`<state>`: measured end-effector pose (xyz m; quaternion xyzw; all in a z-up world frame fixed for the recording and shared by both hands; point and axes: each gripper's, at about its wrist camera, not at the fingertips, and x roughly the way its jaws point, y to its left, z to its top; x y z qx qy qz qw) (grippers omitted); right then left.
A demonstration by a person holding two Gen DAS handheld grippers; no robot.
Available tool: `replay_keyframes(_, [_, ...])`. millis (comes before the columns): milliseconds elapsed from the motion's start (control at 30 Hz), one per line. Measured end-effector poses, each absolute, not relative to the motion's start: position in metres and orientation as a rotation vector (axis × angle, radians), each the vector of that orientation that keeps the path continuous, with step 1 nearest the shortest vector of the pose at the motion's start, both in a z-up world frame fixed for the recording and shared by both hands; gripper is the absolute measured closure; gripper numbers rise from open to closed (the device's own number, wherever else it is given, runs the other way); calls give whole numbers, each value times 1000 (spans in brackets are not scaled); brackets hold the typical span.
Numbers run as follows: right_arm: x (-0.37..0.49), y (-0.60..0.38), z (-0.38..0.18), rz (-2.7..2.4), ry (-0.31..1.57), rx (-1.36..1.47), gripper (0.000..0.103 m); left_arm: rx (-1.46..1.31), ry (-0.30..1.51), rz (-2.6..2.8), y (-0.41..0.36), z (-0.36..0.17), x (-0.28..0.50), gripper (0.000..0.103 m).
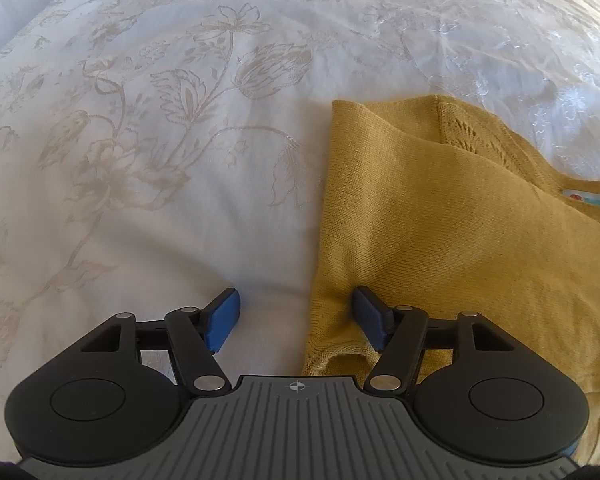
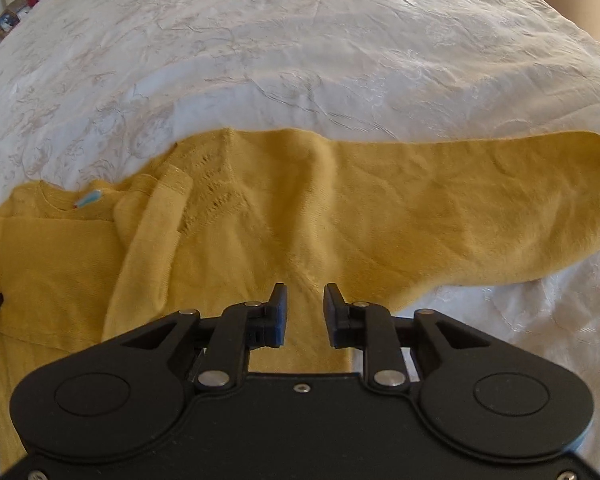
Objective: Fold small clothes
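Right now I am midway through folding a mustard-yellow knitted sweater (image 2: 300, 208) that lies flat on the bed's white bedspread with a pale floral pattern (image 1: 148, 128). In the right wrist view the sweater fills the middle band of the frame: its neckline with a small blue-and-white label (image 2: 87, 199) sits at the left, one sleeve (image 2: 144, 248) is already laid back across the body just left of centre, and the other sleeve (image 2: 480, 200) stretches out unfolded toward the right edge.

My left tool (image 1: 296, 318) hangs at the bottom centre of its view, straddling the sweater's left edge: one blue pad is over bare bedspread, the other over the knit. Its jaws stand apart and no cloth is pinched between them. My right tool (image 2: 306, 314) hovers at the lower middle of its view, over the sweater's body; its jaws are parted a little and nothing is gripped there either.

So I judge one sleeve fold done and both tools free between grasps. The next move, as I see it, calls for the outstretched sleeve: reach toward the right of the frame, pinch it near its end, and carry it back across the body. After that the body needs folding over. The knit looks soft and loose, so a shallow pinch could slip or drag the layers out of line.
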<state>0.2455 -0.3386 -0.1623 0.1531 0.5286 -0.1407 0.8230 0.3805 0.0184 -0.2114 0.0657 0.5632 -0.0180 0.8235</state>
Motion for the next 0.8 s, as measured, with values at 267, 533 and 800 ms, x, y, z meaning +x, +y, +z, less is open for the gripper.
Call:
replay_keyframes(267, [317, -306, -178, -206, 1080, 372, 39, 132, 1208, -41, 20, -211, 383, 39])
replay_keyframes(533, [303, -319, -169, -211, 1044, 384, 90, 126, 1209, -45, 23, -212, 384, 38])
replay_keyframes(800, [214, -354, -171, -310, 1164, 474, 78, 131, 1198, -43, 22, -213, 381, 38])
